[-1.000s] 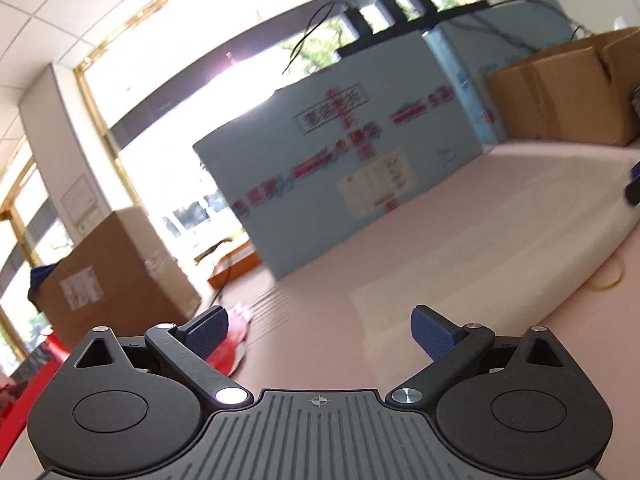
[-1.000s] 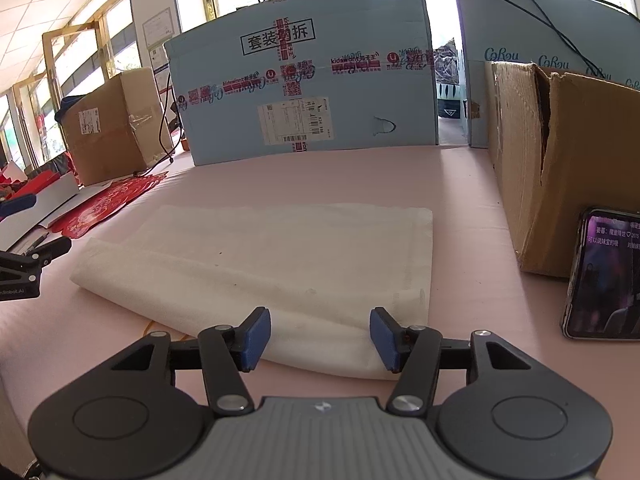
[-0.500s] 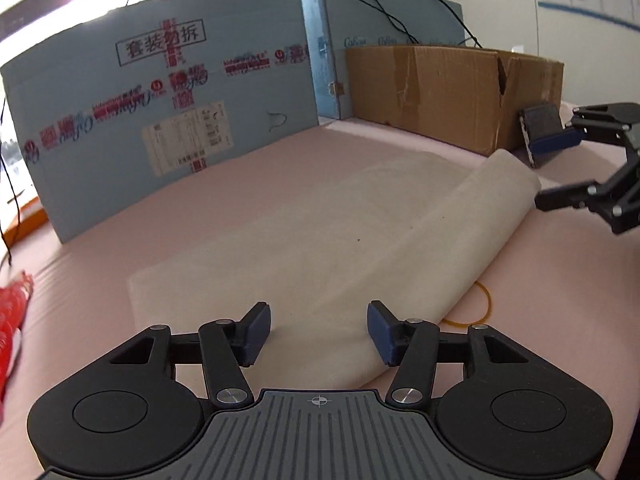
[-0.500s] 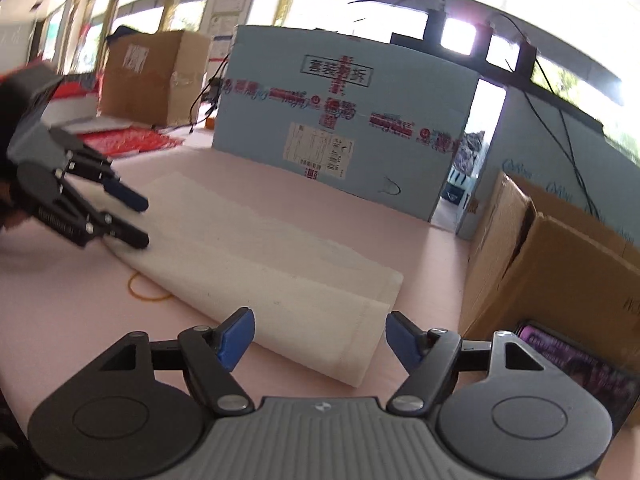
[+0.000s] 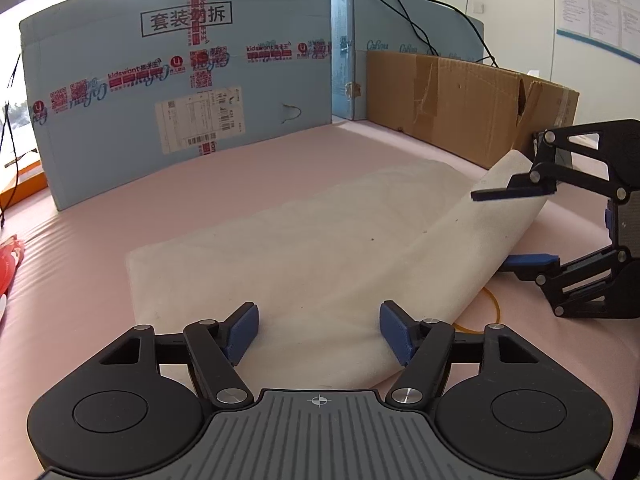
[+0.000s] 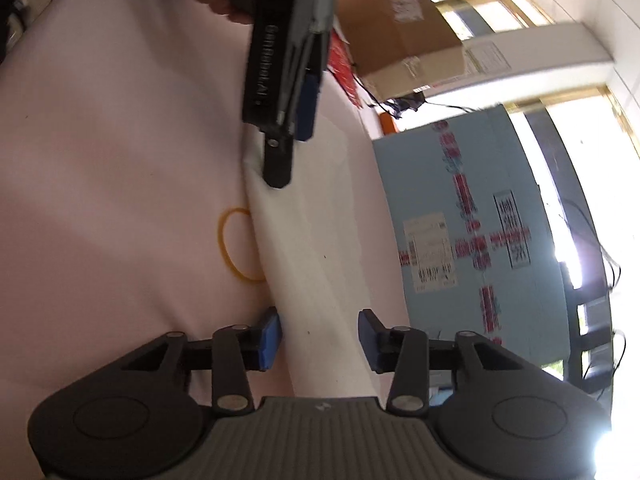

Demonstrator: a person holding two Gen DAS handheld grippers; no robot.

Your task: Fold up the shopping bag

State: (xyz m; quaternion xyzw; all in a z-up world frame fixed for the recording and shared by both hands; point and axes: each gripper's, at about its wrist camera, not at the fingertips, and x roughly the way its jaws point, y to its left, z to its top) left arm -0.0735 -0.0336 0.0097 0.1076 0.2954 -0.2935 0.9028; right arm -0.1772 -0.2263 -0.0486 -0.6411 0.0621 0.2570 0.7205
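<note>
Straddling the near end of the white bag (image 5: 312, 248), the left gripper (image 5: 318, 330) gapes wide; the right gripper (image 6: 319, 338), also wide, brackets the far raised fold. A yellow rubber band (image 6: 236, 244) lies beside it on the pink table (image 5: 240, 184).

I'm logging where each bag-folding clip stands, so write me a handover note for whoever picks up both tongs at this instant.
Left tongs: open, straddling the near edge of the white shopping bag, not clamped.
Right tongs: open around the bag's other end, where the cloth curls up off the table; no grip yet.
Bag: lies lengthwise on the pink table, one long fold already in it, rolled edge toward the tongs.
Yellow rubber band: on the table, partly under the bag's edge.
Done: first fold, both tongs positioned.
Left: close both tongs, fold the bag over again, flatten it.
</note>
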